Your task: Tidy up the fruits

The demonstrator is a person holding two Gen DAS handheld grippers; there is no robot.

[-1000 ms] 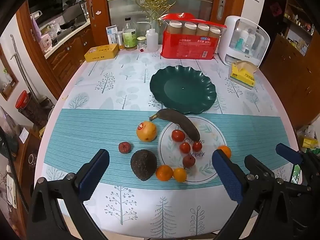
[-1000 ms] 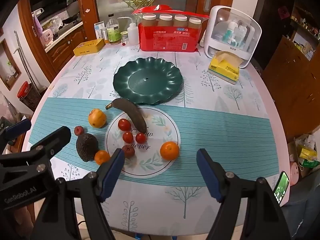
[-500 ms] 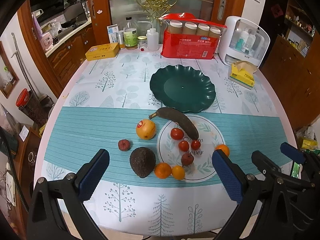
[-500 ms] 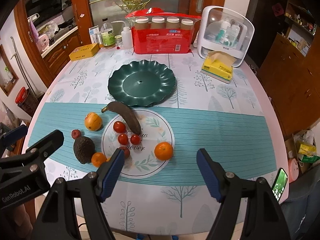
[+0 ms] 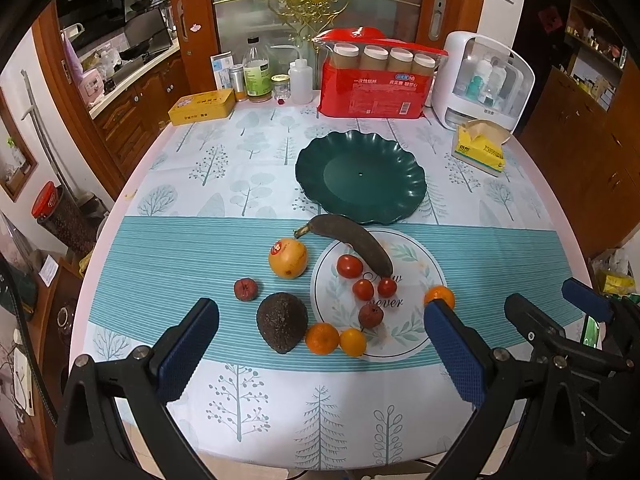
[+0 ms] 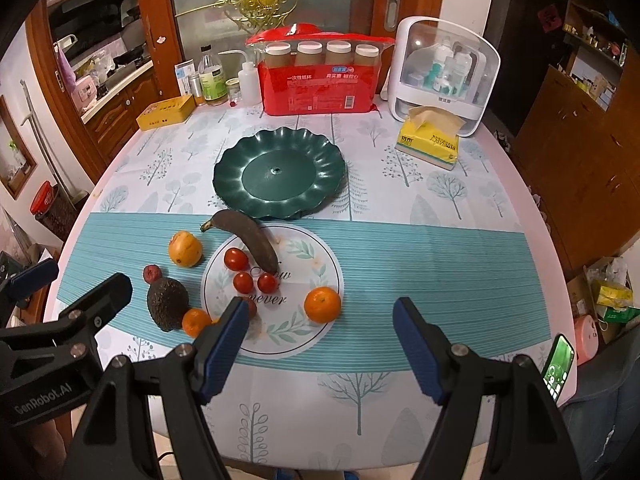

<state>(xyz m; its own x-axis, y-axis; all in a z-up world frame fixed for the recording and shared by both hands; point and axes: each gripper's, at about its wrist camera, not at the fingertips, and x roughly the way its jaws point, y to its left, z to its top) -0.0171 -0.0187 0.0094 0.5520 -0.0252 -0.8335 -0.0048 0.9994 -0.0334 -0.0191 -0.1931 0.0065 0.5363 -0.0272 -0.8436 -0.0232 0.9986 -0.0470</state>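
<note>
Hanging over the near edge of the surface, the left gripper is spreading its fingers wide and holding nothing; the right gripper is doing the same; the fruits are lying between the grippers and the green plate; the brown banana is lying just at the plate's 6 o'clock; the avocado is sitting near the left fingers.
</note>
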